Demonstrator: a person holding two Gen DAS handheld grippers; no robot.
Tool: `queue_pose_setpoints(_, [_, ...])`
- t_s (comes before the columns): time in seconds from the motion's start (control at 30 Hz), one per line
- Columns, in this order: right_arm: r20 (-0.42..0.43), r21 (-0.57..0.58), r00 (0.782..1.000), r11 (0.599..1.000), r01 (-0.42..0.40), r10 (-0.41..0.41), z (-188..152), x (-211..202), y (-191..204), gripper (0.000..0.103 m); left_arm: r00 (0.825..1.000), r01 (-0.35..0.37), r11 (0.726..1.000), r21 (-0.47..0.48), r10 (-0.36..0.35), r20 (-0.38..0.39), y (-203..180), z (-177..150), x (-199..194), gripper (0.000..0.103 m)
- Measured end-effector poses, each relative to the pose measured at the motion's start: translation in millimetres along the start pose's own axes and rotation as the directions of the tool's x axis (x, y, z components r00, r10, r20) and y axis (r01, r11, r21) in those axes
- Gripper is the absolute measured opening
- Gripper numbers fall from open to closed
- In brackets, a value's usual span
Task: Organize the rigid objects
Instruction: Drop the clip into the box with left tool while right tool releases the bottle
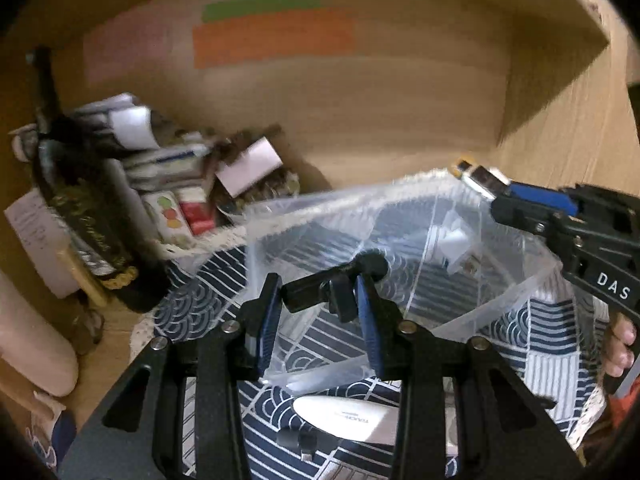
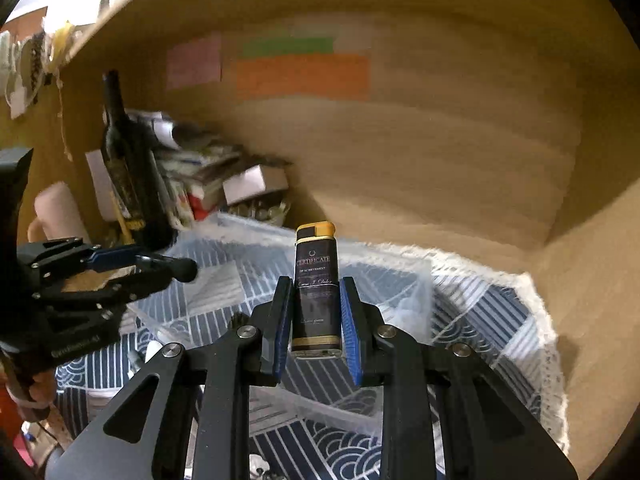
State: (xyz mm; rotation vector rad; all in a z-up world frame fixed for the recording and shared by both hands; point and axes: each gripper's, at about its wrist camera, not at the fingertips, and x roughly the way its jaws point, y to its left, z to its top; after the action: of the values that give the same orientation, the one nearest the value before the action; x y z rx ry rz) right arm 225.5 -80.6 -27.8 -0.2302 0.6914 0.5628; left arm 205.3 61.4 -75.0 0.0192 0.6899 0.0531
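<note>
Black-and-gold lighter (image 2: 316, 292) stands clamped between the right gripper (image 2: 316, 320) fingers, long axis pointing forward over the clear plastic bin (image 2: 400, 280); left gripper (image 1: 316, 312) pinches a black clip (image 1: 336, 280) over the bin's near-left side.

Dark wine bottle (image 2: 128, 168), patterned cloth (image 2: 480, 304)

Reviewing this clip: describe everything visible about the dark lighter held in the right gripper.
The lighter is a slim rectangular block with a dark glossy wrap, a yellow-gold cap and a gold band near its base. Printed text reads "CERTIFICATE". It stands lengthwise along the right gripper, clamped on both sides by the blue pads, cap pointing away from the camera. It hangs above the clear plastic bin, touching nothing else.
</note>
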Motion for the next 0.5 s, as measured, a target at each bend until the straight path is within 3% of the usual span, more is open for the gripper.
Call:
queue_pose_setpoints(0.27, [-0.141, -0.009, 0.99, 1.0, -0.025, 0.024, -11, 46, -3, 0.021, 0.996, 0.054, 0.998, 0.038, -0.051, -0.072, -9, -2, 28, 0.037])
queue_pose_setpoints(0.5, [-0.187, -0.015, 0.981, 0.999, -0.048, 0.044, -17, 60, 0, 0.021, 0.994, 0.064, 0.998, 0.023, -0.061, -0.094, -9, 2, 38, 0.037])
